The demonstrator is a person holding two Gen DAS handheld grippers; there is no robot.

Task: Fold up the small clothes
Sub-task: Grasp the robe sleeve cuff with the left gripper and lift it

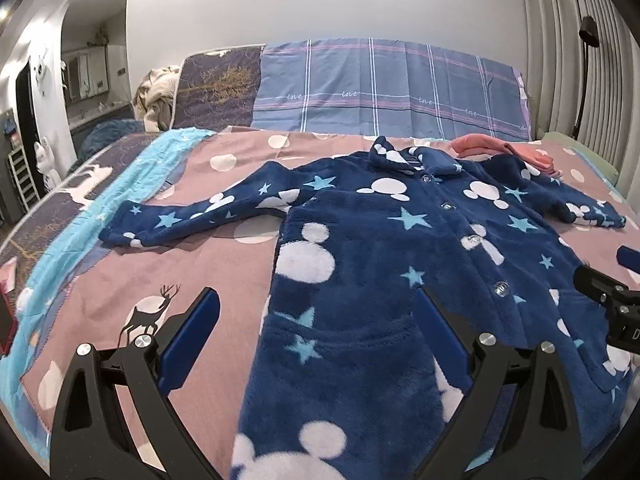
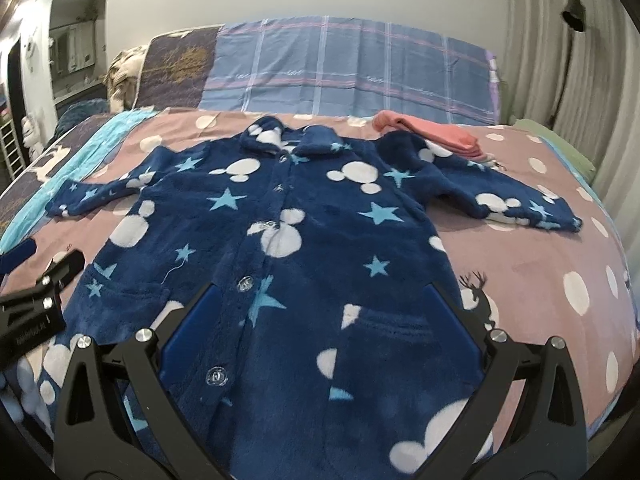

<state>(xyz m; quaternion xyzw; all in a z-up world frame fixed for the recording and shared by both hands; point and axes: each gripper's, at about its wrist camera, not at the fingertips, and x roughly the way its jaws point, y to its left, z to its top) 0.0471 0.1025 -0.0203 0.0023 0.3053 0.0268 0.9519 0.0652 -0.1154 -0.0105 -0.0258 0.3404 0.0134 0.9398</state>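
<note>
The fleece pyjama top [image 2: 288, 216] filling mid-frame looks soft, thick, light and floppy; best pinched at a sleeve cuff [image 2: 560, 222]; left gripper [image 1: 316, 320] and right gripper [image 2: 320, 316] both gape wide, empty.

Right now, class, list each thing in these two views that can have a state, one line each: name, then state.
Blue fleece pajama top: spread flat, front up, buttoned, sleeves out, unfolded.
Pink garment: folded, lying beyond the collar.
Left gripper: open, fingers apart, holding nothing.
Right gripper: open above the hem, holding nothing.
Bedspread: laid flat under the top.
</note>
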